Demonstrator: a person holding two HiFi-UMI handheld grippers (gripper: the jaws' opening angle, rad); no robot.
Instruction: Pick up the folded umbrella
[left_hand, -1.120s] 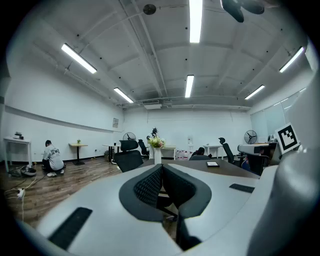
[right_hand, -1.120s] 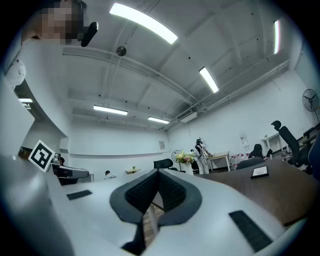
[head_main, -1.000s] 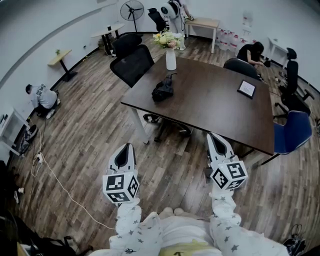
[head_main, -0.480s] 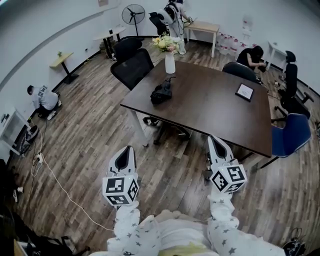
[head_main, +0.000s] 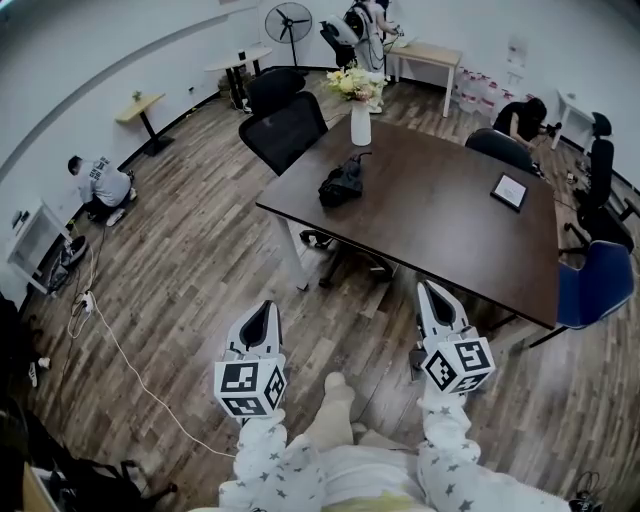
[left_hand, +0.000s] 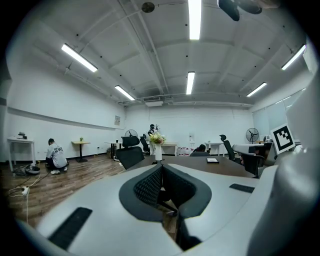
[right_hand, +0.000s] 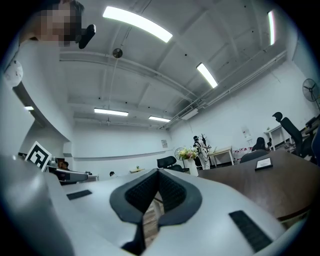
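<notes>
Nearest, the person's star-print sleeves (head_main: 265, 455) led out to both grippers, held above the wooden floor (head_main: 190, 270). The left gripper (head_main: 266, 308) had its fingers (left_hand: 147, 187) clenched tip to tip, empty. The right gripper (head_main: 427, 290) matched it, its fingers (right_hand: 142, 192) pressed together on nothing. A white cable (head_main: 130, 365) trailed over the floor at the left. Ahead of the grippers stood the dark bench (head_main: 450, 230), and neither gripper touched it. The umbrella (head_main: 342, 183), black and folded, lay on the bench toward its far left corner, well apart from both grippers and near a white vase (head_main: 360, 125) of flowers. A tablet (head_main: 510, 191) lay toward the bench's right side. A black chair (head_main: 288, 130) stood at the far left edge and a blue chair (head_main: 590, 285) at the right. Farther off, a person (head_main: 100, 183) crouched by the left wall, and a fan (head_main: 288, 20) stood at the far wall.
</notes>
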